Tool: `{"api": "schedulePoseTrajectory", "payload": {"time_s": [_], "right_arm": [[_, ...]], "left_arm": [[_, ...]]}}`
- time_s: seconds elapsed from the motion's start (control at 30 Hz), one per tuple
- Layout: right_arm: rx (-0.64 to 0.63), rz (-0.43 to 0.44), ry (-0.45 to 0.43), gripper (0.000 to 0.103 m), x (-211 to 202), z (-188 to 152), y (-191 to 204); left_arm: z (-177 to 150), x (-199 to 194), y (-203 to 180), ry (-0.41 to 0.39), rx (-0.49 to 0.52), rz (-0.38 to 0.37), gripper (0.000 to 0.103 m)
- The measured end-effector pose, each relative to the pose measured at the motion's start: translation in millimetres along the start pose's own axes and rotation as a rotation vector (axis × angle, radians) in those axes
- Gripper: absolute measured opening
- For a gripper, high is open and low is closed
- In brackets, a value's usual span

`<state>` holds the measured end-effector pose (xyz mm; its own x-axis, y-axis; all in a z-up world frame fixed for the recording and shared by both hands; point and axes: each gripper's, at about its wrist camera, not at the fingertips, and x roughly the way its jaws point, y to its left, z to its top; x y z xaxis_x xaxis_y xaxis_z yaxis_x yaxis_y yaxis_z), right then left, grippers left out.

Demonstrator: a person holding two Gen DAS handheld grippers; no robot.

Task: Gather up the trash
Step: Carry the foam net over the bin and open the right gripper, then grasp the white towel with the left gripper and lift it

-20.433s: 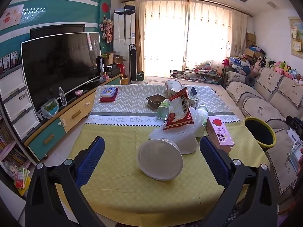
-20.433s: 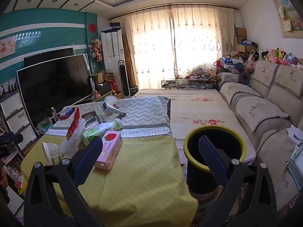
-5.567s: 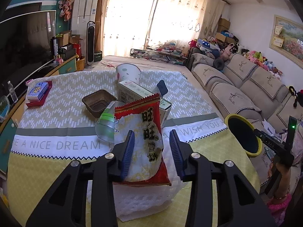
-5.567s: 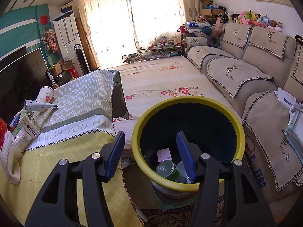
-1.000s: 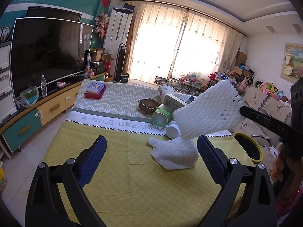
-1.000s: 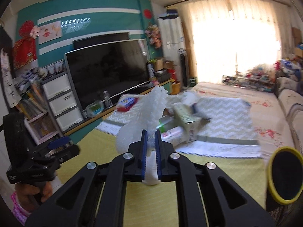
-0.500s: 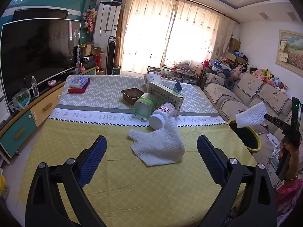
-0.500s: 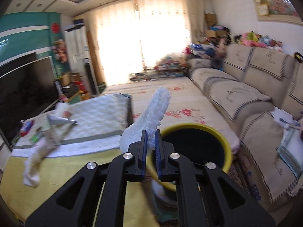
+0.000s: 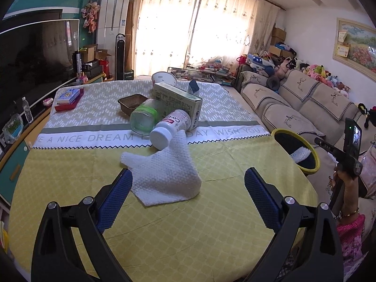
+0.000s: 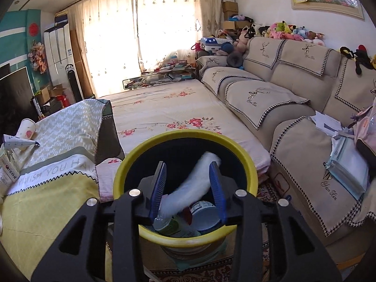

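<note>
1. Step in hand: dropping a white foam sheet (image 10: 195, 185) into the yellow-rimmed bin (image 10: 246, 164). The right tongs (image 10: 188, 188) have just been opening; the sheet is between the jaws, tilted, its upper end near the right pad, and neither pad seems to press on it. It looks released or nearly so.

2. How to do it well (judgement): keep the right tongs over the middle of the bin's mouth until the sheet is clear of both pads. Foam is light and may cling to a pad or drift to the rim, so open wider before drawing back and pull away without brushing it.

3. Bin contents seen under the sheet: a can, a green-labelled bottle and other scraps. The bin is on the floor just beside the tabletop (image 10: 47, 206), between it and the sofa.

4. Left tongs (image 9: 188, 195): jaws wide apart, holding nothing, hovering above the tabletop.

5. Next likely piece: a second white foam sheet (image 9: 164, 176) on the yellow cloth, just ahead of the left tongs and roughly centred between the jaws, untouched.

6. Beyond it, touching or close together: a white bottle (image 9: 171, 127), a clear jar (image 9: 143, 117), a carton (image 9: 178, 98), a brown tray (image 9: 132, 102).
</note>
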<state>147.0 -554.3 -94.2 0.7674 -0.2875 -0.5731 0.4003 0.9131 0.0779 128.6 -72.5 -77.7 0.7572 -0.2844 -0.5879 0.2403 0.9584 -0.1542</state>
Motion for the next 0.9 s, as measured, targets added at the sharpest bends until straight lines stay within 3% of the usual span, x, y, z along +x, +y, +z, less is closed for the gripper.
{"api": "schedulePoseTrajectory", "payload": {"time_s": [0.23, 0.53, 0.9], "right_arm": [[-0.031, 0.043, -0.009, 0.040, -16.2, -1.8, 19.0], [-0.064, 0.104, 0.019, 0.040, -15.7, -10.3, 40.1], [-0.057, 0.120, 0.043, 0.044, -9.5, -13.8, 40.3]], "left_arm": [[3.1, 31.5, -2.8, 0.053, -0.005, -0.005, 0.095], [10.5, 71.1, 2.0, 0.109, -0.003, 0.058, 0.094], [11.0, 92.3, 11.2, 0.166, -0.023, 0.099, 0.060]]}}
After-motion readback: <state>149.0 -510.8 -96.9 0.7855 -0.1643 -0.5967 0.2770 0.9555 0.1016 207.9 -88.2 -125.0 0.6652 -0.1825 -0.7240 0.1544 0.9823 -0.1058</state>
